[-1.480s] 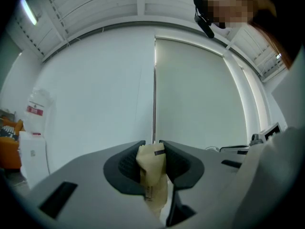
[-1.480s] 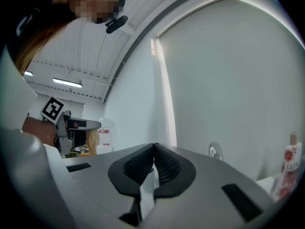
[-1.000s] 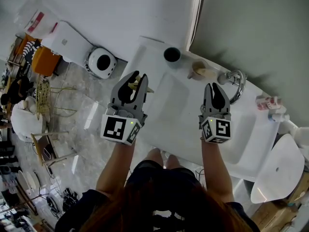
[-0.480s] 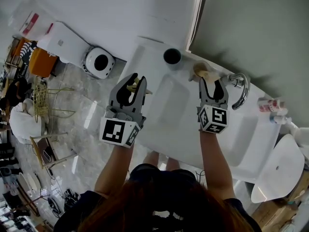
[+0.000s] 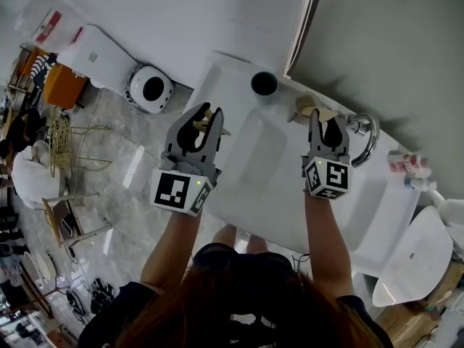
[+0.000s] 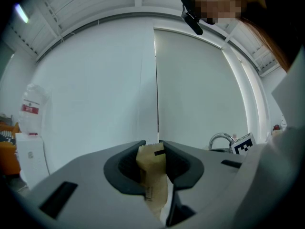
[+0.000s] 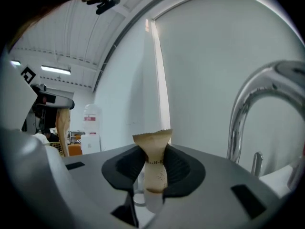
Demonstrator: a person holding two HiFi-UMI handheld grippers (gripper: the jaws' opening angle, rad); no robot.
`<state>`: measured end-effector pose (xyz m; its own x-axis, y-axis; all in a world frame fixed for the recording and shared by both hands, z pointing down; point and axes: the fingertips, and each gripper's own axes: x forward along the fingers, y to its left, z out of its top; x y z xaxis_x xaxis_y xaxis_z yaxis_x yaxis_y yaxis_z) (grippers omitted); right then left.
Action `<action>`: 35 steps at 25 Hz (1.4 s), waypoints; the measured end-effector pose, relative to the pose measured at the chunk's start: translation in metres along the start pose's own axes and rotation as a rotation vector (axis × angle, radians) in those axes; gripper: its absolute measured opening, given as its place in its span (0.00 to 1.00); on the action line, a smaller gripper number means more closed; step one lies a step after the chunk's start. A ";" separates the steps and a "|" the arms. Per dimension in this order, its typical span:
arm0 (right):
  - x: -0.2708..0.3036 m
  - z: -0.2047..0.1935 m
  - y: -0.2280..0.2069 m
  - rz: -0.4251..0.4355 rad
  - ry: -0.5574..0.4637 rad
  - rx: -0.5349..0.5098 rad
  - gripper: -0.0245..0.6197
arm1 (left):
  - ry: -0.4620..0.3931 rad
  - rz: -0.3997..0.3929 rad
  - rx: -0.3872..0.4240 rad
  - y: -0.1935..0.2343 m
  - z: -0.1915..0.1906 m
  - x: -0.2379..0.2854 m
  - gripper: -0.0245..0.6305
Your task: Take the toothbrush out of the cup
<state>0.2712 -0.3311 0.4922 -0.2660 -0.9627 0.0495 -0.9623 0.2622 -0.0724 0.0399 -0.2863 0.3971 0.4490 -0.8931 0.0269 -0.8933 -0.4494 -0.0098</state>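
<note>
My right gripper (image 5: 324, 119) reaches level to the small tan cup (image 5: 304, 107) at the back of the basin, left of the tap. A toothbrush in a tan paper wrapper (image 7: 154, 162) stands upright between its pads. The jaws have just been closing and now press its sides in the right gripper view, where the right gripper (image 7: 153, 150) frames it. My left gripper (image 5: 206, 116) hovers over the basin's left rim, shut on another tan paper packet (image 6: 153, 168). In the left gripper view the left gripper (image 6: 156, 146) grips that packet near its top.
The white washbasin (image 5: 261, 169) runs diagonally. A chrome tap (image 5: 366, 135) arches just right of my right gripper, large in the right gripper view as the tap (image 7: 250, 113). A black cup (image 5: 264, 83) stands on the back ledge. A toilet (image 5: 413, 256) is at lower right.
My right gripper moved forward to the tan cup beside the tap, spread its jaws and closed them round the wrapped toothbrush. The left gripper kept its packet and barely shifted.
</note>
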 end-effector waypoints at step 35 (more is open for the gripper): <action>-0.144 0.160 0.063 0.041 -0.152 -0.197 0.18 | -0.176 -0.071 0.066 -0.042 0.102 -0.063 0.19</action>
<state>0.2578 -0.1867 0.3212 -0.3082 -0.9460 -0.1008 -0.9472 0.2954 0.1246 0.0514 -0.2129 0.2943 0.5131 -0.8460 -0.1450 -0.8583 -0.5069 -0.0796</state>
